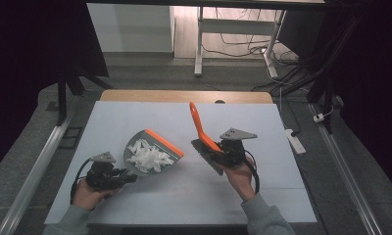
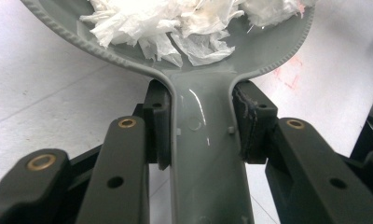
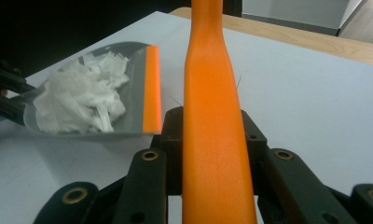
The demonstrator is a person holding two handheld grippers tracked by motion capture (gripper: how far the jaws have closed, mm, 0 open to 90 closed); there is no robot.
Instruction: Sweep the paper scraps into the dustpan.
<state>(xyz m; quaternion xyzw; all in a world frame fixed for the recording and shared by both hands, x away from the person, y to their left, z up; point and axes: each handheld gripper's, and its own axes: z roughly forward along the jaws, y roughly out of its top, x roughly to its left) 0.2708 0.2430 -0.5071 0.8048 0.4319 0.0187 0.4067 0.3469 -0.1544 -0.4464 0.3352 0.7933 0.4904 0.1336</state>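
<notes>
High view: left tool (image 1: 116, 177) clamped on the grey dustpan (image 1: 146, 147) handle, paper scraps (image 1: 149, 157) heaped inside, its orange lip facing the brush (image 1: 204, 134) clamped in the right tool (image 1: 222, 152), just beside it on the counter (image 1: 262, 176).

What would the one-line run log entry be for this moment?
left gripper: shut on dustpan handle | paper scraps: in dustpan | right gripper: shut on brush handle | brush: off the dustpan | table
</notes>
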